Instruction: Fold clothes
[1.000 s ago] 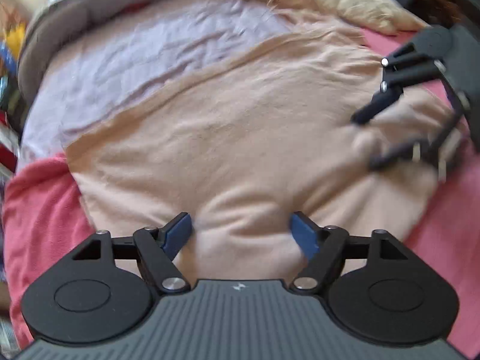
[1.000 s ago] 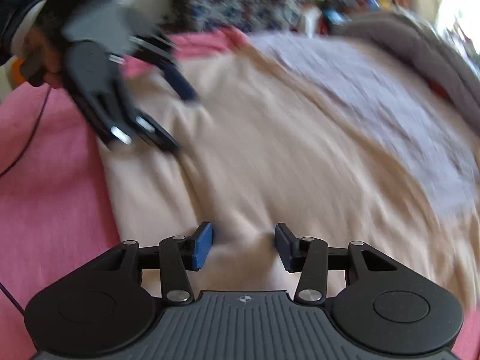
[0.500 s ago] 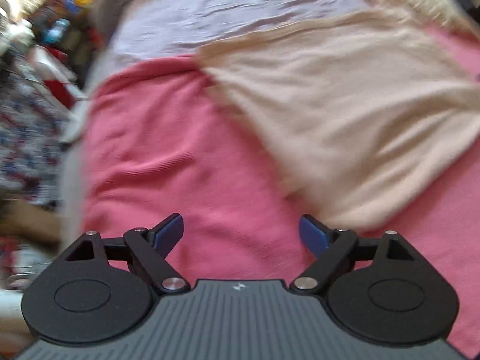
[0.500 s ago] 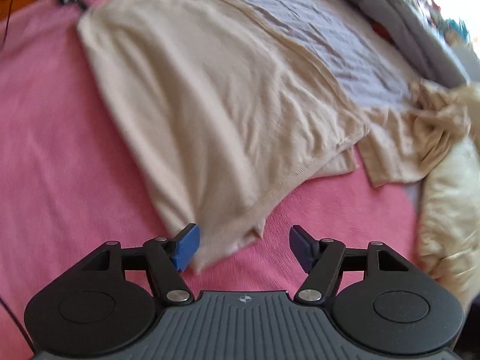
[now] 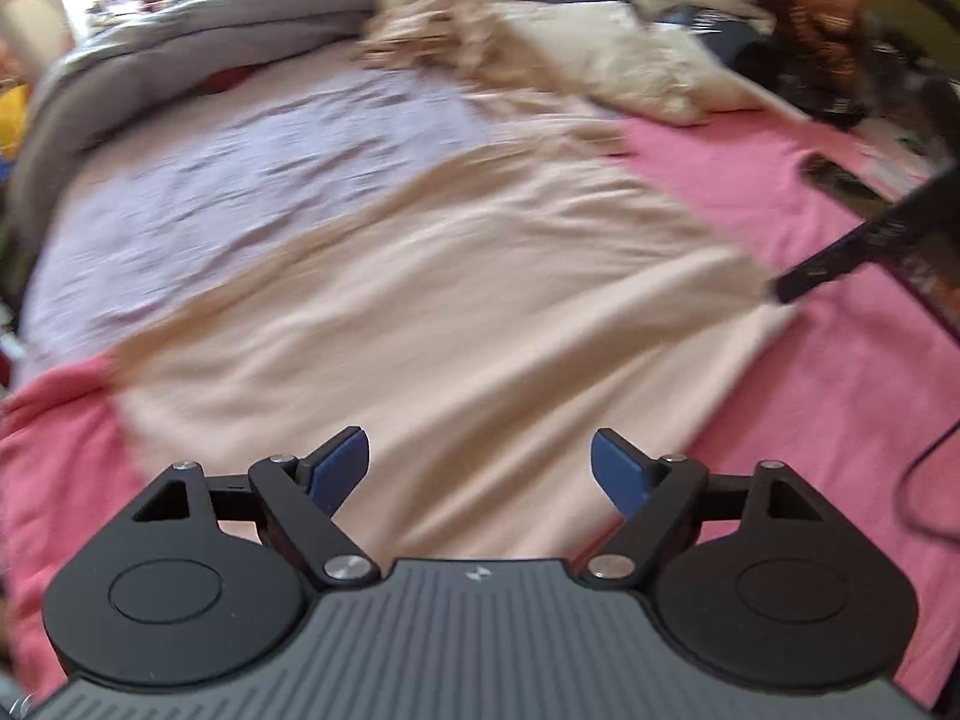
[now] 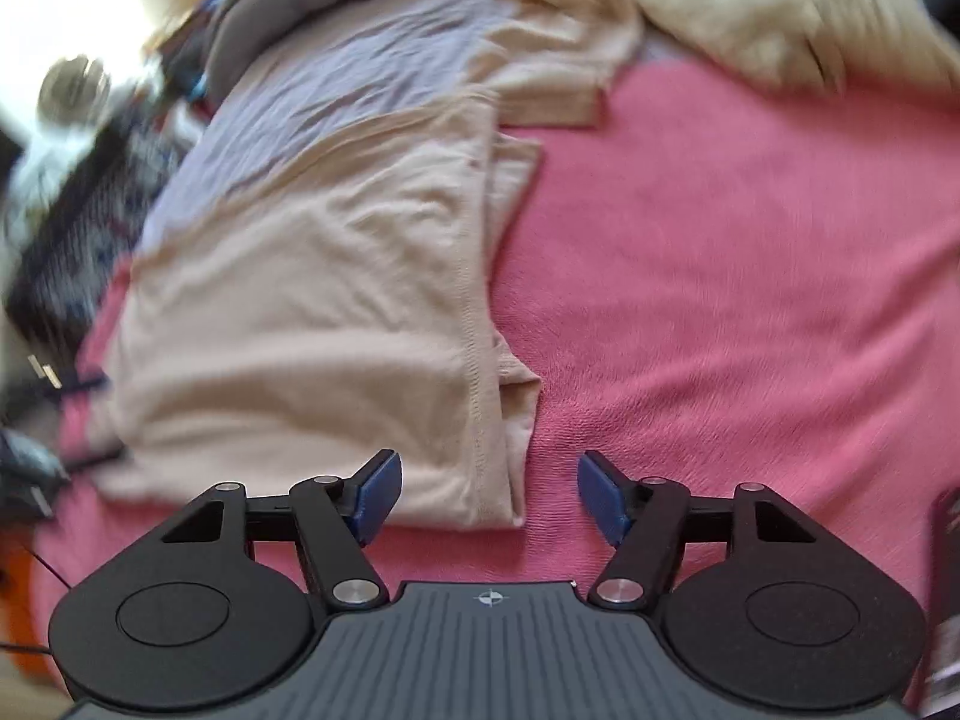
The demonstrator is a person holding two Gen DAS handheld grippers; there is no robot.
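A beige folded garment (image 5: 456,300) lies flat on the pink blanket (image 5: 840,396). My left gripper (image 5: 480,468) is open and empty, just above the garment's near edge. In the right wrist view the same garment (image 6: 312,312) lies left of centre with its stitched hem running down to a corner. My right gripper (image 6: 489,492) is open and empty, straddling that near hem corner. One dark finger of the right gripper (image 5: 840,258) reaches in at the garment's right edge in the left wrist view.
A lilac sheet (image 5: 228,180) lies beyond the garment, with a grey duvet (image 5: 180,42) behind it. Crumpled tan clothes (image 5: 456,36) and a cream pillow (image 5: 636,66) sit at the back. A black cable (image 5: 918,480) lies on the right. The pink blanket (image 6: 720,276) spreads right.
Both views have swung. The left gripper moved from over the bare pink blanket back to the garment's near edge. The right gripper shifted along the hem to its near corner. Both stay open.
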